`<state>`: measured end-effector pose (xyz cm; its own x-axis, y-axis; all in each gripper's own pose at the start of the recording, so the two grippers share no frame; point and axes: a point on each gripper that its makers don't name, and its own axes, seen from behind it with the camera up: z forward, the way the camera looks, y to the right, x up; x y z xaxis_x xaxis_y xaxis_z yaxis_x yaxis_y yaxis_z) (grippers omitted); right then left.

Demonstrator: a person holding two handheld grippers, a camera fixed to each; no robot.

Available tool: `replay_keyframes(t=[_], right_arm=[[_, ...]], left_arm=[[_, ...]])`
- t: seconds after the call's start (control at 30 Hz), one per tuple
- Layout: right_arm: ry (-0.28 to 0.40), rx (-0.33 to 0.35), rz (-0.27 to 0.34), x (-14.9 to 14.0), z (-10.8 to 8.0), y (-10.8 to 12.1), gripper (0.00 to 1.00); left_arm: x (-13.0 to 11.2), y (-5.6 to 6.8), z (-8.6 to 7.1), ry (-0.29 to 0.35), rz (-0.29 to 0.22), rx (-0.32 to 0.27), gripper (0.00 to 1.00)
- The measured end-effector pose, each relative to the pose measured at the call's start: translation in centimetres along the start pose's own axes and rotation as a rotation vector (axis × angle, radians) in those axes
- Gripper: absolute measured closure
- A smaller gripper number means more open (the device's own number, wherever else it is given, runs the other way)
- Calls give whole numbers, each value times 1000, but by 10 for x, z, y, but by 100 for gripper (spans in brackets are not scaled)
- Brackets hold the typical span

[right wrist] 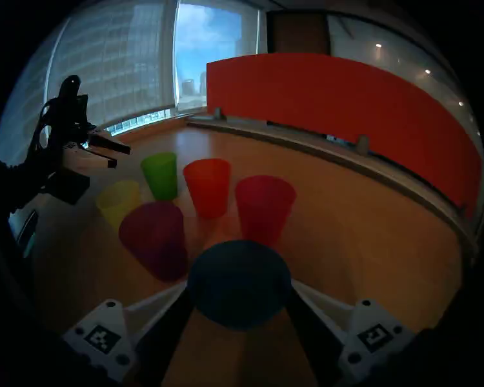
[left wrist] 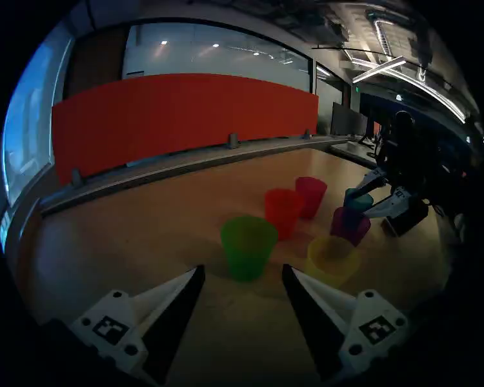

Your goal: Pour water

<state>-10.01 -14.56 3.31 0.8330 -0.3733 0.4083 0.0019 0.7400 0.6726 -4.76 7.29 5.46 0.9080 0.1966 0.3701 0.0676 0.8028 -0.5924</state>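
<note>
Your right claw is clenched on the translucent teal plastic cup. One finger presses on each side of it, close to the camera and over the pale wooden worktop. In the left gripper view that cup sits at the far right of the group, with the right claw around it.

Your left claw is released. Its fingers are spread wide, holding nothing, low above the worktop. The translucent green plastic cup stands upright just beyond its tips.

To the right of it stands the translucent yellow plastic cup, with the translucent purple plastic cup just behind. Farther back, the translucent orange-red plastic cup and the translucent pink plastic cup stand close together. A long red partition panel runs along the worktop's far edge.

You cannot tell from here whether any cup holds water.
</note>
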Motion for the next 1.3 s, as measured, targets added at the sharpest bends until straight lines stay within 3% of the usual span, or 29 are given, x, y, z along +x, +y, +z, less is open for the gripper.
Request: replay_keyframes(t=[0.5,1.3], right_arm=[[3,14,-8,-1,-3,-2,11],[3,31,-9,-1,-2,-3,11]], left_arm=[[0,3,13,-10,12,-16,12],[-1,9,70,-62,36,-59,12]])
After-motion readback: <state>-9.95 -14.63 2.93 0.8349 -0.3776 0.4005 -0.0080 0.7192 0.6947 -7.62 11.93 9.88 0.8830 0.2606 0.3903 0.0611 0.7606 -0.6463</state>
